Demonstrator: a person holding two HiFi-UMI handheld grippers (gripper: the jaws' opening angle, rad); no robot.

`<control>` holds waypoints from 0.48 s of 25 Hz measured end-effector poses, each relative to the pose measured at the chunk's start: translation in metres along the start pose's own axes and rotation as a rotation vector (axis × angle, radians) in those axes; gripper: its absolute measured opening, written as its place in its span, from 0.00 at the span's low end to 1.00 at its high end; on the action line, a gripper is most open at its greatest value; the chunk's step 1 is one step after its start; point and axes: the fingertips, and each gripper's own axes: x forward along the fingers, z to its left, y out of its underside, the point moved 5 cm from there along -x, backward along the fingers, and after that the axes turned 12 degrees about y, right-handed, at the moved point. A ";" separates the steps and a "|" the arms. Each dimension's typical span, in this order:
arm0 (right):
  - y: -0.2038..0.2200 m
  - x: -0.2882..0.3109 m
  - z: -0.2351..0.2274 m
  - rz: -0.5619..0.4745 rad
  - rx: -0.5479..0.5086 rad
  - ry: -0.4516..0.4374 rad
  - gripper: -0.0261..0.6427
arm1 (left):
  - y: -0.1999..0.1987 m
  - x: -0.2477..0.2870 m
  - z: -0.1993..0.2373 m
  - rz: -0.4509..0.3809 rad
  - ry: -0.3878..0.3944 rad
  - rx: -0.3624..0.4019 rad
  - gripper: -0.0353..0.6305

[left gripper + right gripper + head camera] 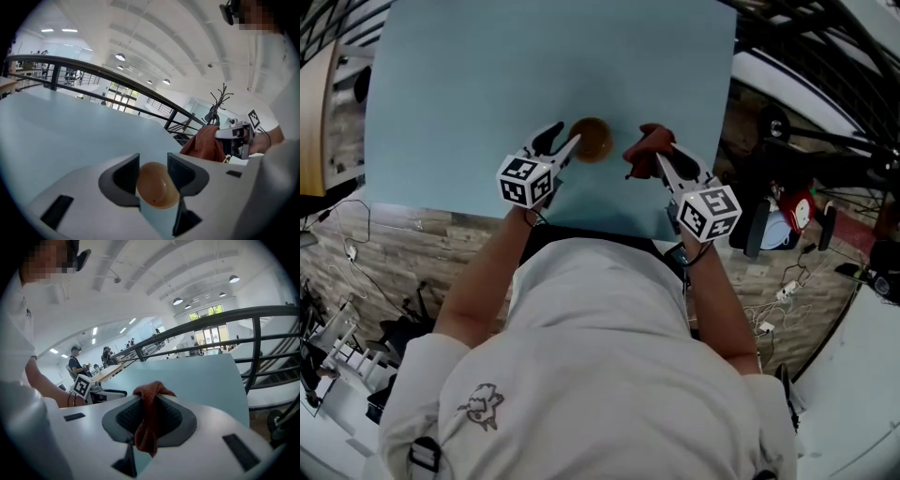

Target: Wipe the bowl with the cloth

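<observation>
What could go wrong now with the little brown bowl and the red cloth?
1. The small round brown bowl sits between the left gripper's open jaws and is not pinched. A push from the cloth might make it slide on the smooth light blue table.
2. The right gripper pinches only a thin bunched strip of the rust-red cloth, so rubbing hard might tug it loose.

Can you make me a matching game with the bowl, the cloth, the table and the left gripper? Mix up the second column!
Column one:
1. bowl
2. cloth
3. table
4. left gripper

Column two:
A. light blue
B. fingers apart
C. brown and round, sitting on the table
D. pinched in the right gripper

Pairs: 1-C, 2-D, 3-A, 4-B.
</observation>
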 end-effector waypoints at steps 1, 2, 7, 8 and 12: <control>-0.003 -0.004 0.002 -0.007 -0.010 -0.011 0.15 | -0.006 -0.008 -0.007 -0.015 -0.011 0.024 0.31; -0.005 -0.008 0.004 -0.013 -0.021 -0.022 0.15 | -0.013 -0.016 -0.014 -0.035 -0.031 0.051 0.25; -0.023 -0.025 0.010 -0.035 -0.072 -0.077 0.15 | -0.056 -0.044 -0.049 -0.154 -0.079 0.126 0.08; -0.029 -0.028 0.012 -0.044 -0.080 -0.088 0.15 | -0.065 -0.045 -0.057 -0.165 -0.069 0.121 0.07; -0.054 -0.050 0.019 -0.101 -0.123 -0.125 0.15 | -0.102 -0.049 -0.108 -0.217 0.019 0.120 0.07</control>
